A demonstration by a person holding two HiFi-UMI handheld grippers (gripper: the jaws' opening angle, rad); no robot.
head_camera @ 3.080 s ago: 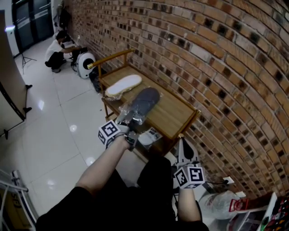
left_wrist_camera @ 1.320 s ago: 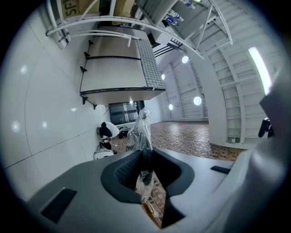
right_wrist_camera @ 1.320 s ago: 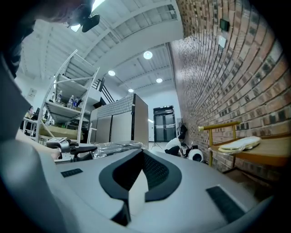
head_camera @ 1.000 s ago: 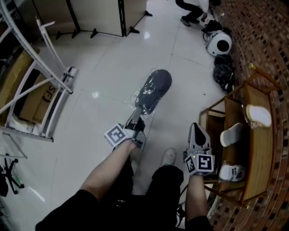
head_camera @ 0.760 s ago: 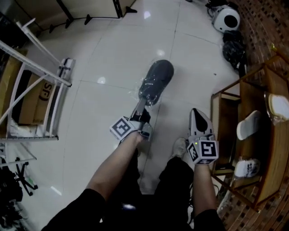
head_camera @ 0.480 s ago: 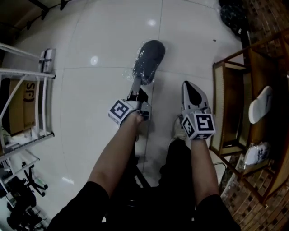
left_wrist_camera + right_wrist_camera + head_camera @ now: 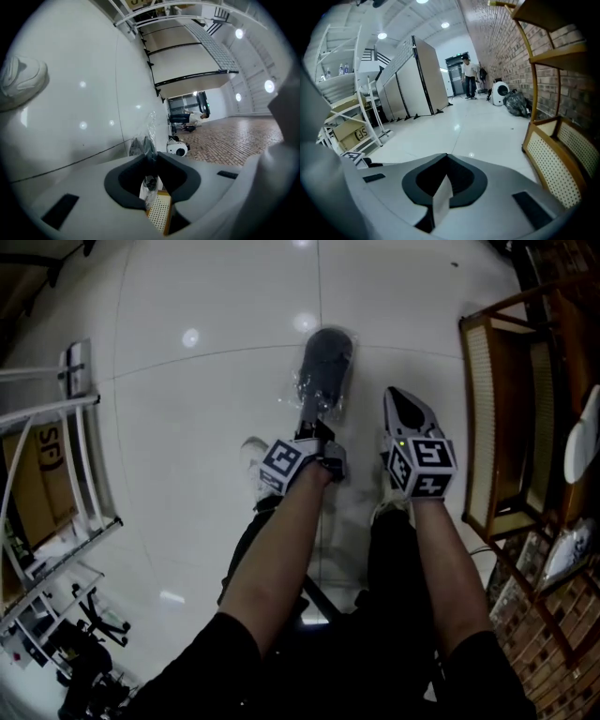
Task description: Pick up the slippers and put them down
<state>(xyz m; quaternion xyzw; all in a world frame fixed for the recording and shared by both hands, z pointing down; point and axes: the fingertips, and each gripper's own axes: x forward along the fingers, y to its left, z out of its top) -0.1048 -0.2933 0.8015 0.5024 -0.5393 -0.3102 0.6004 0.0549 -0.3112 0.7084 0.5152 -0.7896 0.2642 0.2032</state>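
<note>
Left tool (image 7: 313,425) clamps wrapped slipper (image 7: 326,367) at 12 o'clock; right tool (image 7: 401,407) closed, empty. Risk: slick wrap (image 7: 302,393) slips, slipper drops.

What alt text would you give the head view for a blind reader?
Seen from above, the left gripper clamps a dark grey slipper in clear plastic wrap over a glossy white tiled floor. The right gripper is shut and empty beside it; a wooden bench stands at right.

black "SF" letters printed on cardboard box (image 7: 42,488), in metal rack (image 7: 94,470)
</note>
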